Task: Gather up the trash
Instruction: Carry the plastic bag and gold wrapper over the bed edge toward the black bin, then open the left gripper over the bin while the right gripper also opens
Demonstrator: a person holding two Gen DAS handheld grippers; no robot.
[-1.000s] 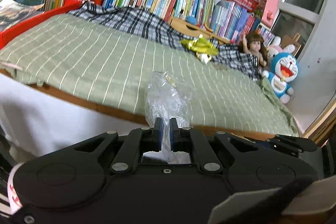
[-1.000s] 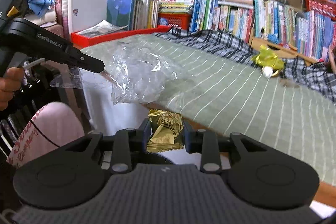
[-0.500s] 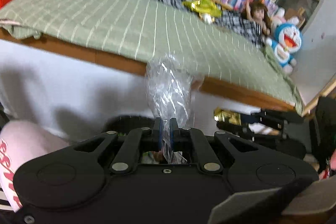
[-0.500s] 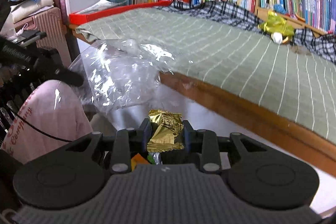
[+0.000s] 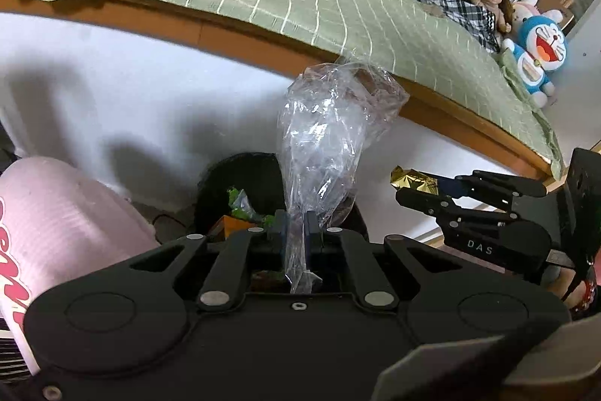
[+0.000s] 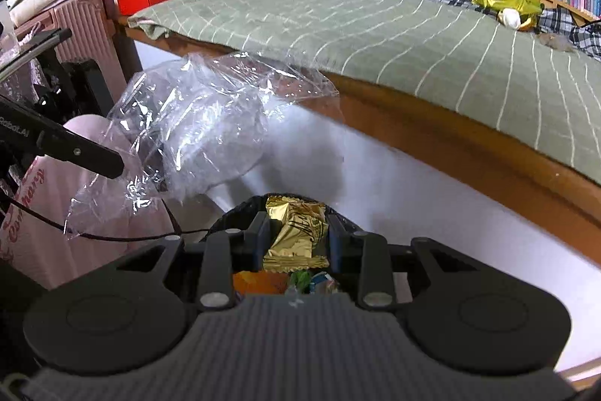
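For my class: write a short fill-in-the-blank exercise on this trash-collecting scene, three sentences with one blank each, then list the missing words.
1. The left gripper is shut on a crumpled piece of clear ____.
2. The right gripper is shut on a snack wrapper coloured ____.
3. Below both grippers stands a black trash bin, beside the ____ with the green striped sheet.

Missing words: plastic; gold; bed
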